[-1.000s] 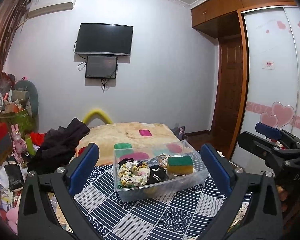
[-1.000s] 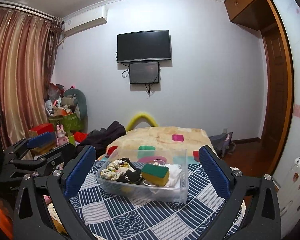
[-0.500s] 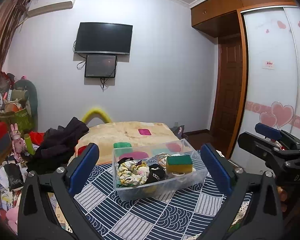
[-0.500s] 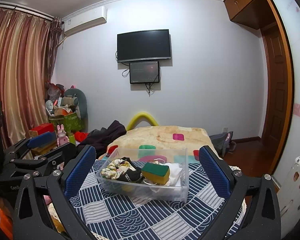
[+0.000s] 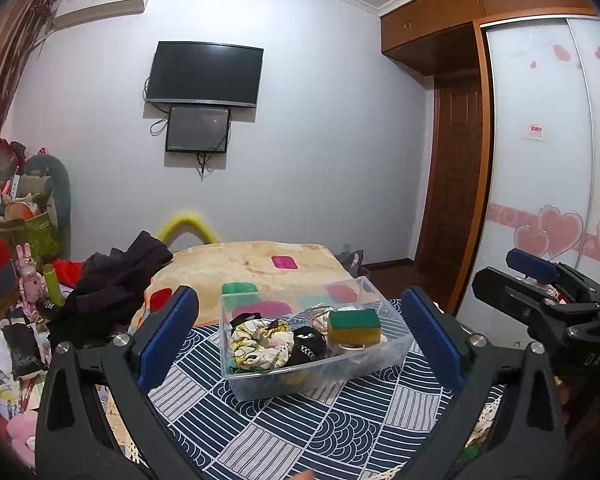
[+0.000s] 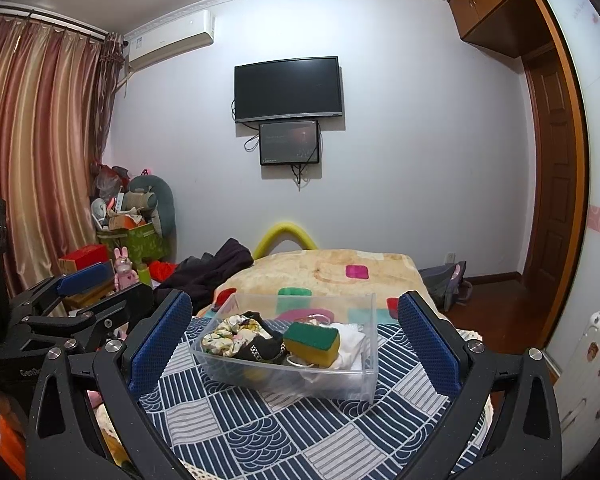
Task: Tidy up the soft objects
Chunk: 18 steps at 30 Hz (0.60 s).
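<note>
Navy-and-white patchwork cloth (image 5: 300, 432) carries the clear plastic bin (image 5: 396, 350), and nothing there has shifted over the last second. Inside lie a green-topped yellow sponge (image 5: 354, 325), a floral fabric scrunchie (image 5: 260, 344) and a black scrunchie (image 5: 309, 346). Your left gripper (image 5: 300, 334) and right gripper (image 6: 294, 340) stay wide open, empty, flanking it.

Colours and patterns, bedroom tabletop lot

Clear plastic bin (image 6: 342, 380); green-topped yellow sponge (image 6: 311, 343); cream floral fabric scrunchie (image 5: 260, 343); black scrunchie (image 5: 309, 346); navy-and-white wave-and-stripe patchwork cloth (image 6: 292, 432); tan blanket (image 6: 340, 270) with pink, green, red patches; blue gripper pads (image 6: 159, 346).
</note>
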Each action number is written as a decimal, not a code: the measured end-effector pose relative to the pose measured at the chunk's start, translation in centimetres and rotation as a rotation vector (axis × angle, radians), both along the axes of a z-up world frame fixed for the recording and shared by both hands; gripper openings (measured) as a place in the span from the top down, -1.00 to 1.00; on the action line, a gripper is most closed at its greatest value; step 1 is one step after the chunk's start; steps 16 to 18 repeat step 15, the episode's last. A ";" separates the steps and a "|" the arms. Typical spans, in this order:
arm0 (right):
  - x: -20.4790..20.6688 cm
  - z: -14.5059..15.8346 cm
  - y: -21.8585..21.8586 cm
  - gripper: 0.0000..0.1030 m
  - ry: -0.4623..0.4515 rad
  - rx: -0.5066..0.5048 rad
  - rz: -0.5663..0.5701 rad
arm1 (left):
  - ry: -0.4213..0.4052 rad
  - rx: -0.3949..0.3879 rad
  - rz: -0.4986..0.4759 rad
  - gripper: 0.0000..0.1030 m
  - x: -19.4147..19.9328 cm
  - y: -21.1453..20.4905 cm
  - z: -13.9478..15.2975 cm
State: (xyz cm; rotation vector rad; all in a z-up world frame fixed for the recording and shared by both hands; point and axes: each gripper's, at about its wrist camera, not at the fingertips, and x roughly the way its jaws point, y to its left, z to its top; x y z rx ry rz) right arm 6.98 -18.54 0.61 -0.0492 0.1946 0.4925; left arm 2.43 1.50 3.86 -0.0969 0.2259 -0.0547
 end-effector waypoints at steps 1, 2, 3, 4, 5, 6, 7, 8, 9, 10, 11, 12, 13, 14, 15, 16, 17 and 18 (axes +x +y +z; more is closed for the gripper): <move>0.0 0.0 0.0 -0.99 0.000 -0.001 0.000 | 0.001 0.002 -0.002 -0.99 0.0 0.0 0.0; -0.1 0.0 0.0 -0.99 0.000 -0.002 -0.001 | 0.001 0.003 -0.003 -0.99 0.0 -0.1 0.0; 0.0 0.0 0.0 -0.99 0.001 -0.003 -0.002 | -0.001 0.003 0.000 -0.99 0.0 -0.1 0.0; 0.0 0.0 0.0 -0.99 0.002 -0.004 -0.002 | -0.002 0.003 0.001 -0.99 -0.1 -0.2 0.1; 0.0 -0.1 0.0 -0.99 0.003 -0.005 -0.002 | -0.002 0.003 0.000 -0.99 -0.1 -0.2 0.0; -0.1 0.0 0.0 -0.99 0.004 -0.006 -0.002 | -0.002 0.003 -0.002 -0.99 -0.1 -0.2 0.0; -0.1 0.0 -0.1 -0.99 0.005 -0.006 -0.002 | -0.001 0.003 -0.002 -0.99 -0.1 -0.3 0.0; -0.1 0.0 -0.1 -0.99 0.006 -0.006 -0.002 | -0.001 0.003 -0.004 -0.99 -0.1 -0.3 0.0; -0.1 -0.1 -0.1 -0.99 0.007 -0.005 -0.002 | -0.002 0.004 -0.005 -0.99 -0.2 -0.3 0.0; 0.0 -0.1 -0.1 -0.99 0.007 -0.006 -0.001 | -0.002 0.009 -0.007 -0.99 -0.2 -0.4 0.0; -0.1 0.0 -0.1 -0.99 0.007 -0.006 -0.001 | -0.002 0.012 -0.008 -0.99 -0.2 -0.5 0.0; -0.1 0.0 -0.1 -0.99 0.006 -0.006 -0.002 | -0.003 0.013 -0.011 -0.99 -0.3 -0.5 0.0; 0.0 0.0 -0.1 -1.00 0.006 -0.006 -0.002 | -0.003 0.014 -0.017 -0.99 -0.3 -0.6 0.0; -0.1 0.0 -0.1 -1.00 0.007 -0.005 -0.001 | -0.004 0.015 -0.017 -0.99 -0.4 -0.7 0.1; -0.1 0.0 -0.1 -1.00 0.007 -0.005 -0.002 | -0.005 0.016 -0.014 -0.99 -0.4 -0.7 0.1; -0.1 0.0 -0.1 -1.00 0.007 -0.005 -0.002 | -0.005 0.016 -0.014 -0.99 -0.4 -0.7 0.1; -0.1 0.0 -0.1 -1.00 0.007 -0.005 -0.002 | -0.005 0.016 -0.014 -0.99 -0.4 -0.7 0.1; -0.1 0.0 -0.1 -1.00 0.007 -0.005 -0.002 | -0.005 0.016 -0.014 -0.99 -0.4 -0.7 0.1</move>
